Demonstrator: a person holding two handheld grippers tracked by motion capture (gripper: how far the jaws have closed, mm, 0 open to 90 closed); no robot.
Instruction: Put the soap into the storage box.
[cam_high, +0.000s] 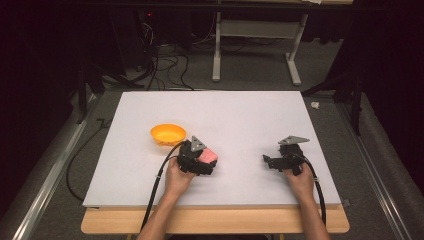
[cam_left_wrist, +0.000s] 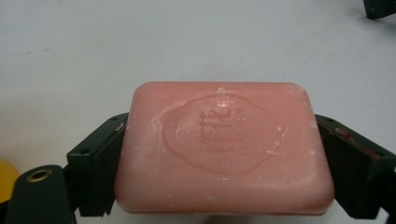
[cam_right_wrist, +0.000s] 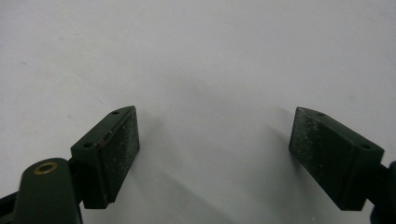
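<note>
On the far left of the white table I see the orange bowl, which stands open and empty as far as I can tell, just beside my left gripper; I think it waits there as the place for the soap. The left gripper clamps the pink soap bar by its two short ends, one black jaw pressed on each side, so the wide face with the stamped seal looks up and stays free. I judge this hold is chosen because the bar is slippery and the short ends give flat surfaces for the pads. The bar is low over the table, near the front edge, a little right of the bowl; I cannot tell if it touches the surface. More to the right, well apart, my right gripper has its jaws spread wide with nothing between them, low above the bare table. It seems to rest aside so it does not disturb the left one.
</note>
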